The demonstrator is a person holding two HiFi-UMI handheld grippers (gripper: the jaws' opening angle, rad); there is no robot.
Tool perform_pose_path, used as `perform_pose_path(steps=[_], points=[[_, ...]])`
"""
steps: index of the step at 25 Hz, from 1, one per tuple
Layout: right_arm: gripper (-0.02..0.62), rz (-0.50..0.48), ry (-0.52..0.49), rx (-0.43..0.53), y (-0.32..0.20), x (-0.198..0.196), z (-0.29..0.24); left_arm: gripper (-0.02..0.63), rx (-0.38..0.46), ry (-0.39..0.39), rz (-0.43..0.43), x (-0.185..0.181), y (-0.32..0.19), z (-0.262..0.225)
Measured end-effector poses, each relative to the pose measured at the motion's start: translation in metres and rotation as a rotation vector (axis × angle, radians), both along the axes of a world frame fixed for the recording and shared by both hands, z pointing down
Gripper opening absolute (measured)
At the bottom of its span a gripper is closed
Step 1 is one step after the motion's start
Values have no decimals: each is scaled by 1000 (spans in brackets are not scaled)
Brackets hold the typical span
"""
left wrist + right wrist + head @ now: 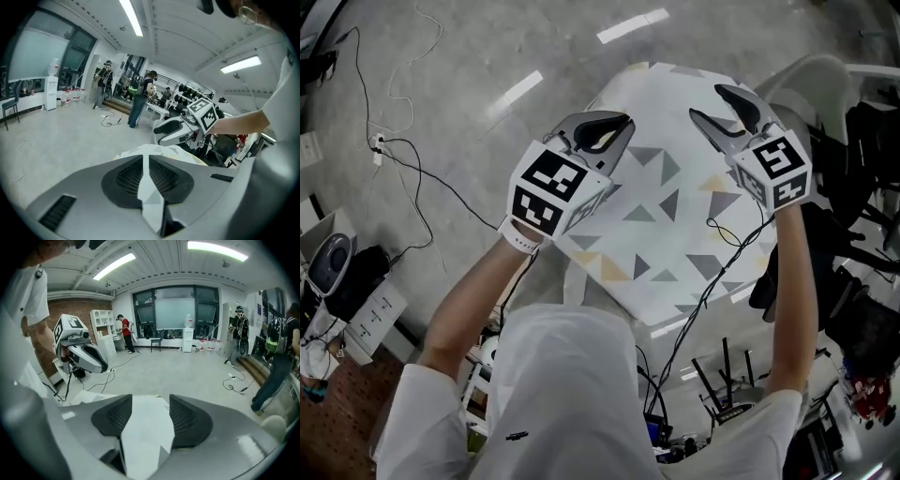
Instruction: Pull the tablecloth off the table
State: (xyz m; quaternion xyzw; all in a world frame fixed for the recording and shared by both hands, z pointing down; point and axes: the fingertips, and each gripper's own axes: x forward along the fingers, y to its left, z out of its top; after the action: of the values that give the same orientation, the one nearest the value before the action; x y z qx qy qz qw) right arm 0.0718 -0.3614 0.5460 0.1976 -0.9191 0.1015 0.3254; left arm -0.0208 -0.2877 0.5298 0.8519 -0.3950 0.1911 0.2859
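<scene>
**Left claw has the cloth, right one's wide**

Standing right here: the left gripper (605,131) has its jaws pressed together on a fold of the cloth (675,225), a white strip pinched tight between the dark pads. The right gripper (712,105) has its jaws well apart. The cloth lies loose in the gap and the pads aren't pressing on it. Both grippers are up in front of the person. The cloth, white with grey and yellow triangles, spreads out below and between them over the grey floor (487,56). Can't tell how much of it sits on the table.
</scene>
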Motion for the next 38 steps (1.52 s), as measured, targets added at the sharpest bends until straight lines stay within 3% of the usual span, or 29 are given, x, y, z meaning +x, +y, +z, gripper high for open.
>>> perform_pose_path(steps=[2,7,20,38], points=[[255,-26,21,2,-12,2,15,66,3,-9,29,3,-13,11],[255,-110,78,-50,-28,3,48,118,22,-37,77,8,-40,29],[295,-255,258,-201,-69,9,124,124,7,-46,90,16,-37,55],[302,-318,303,-442,-62,0,163,129,5,-80,81,4,-20,47]])
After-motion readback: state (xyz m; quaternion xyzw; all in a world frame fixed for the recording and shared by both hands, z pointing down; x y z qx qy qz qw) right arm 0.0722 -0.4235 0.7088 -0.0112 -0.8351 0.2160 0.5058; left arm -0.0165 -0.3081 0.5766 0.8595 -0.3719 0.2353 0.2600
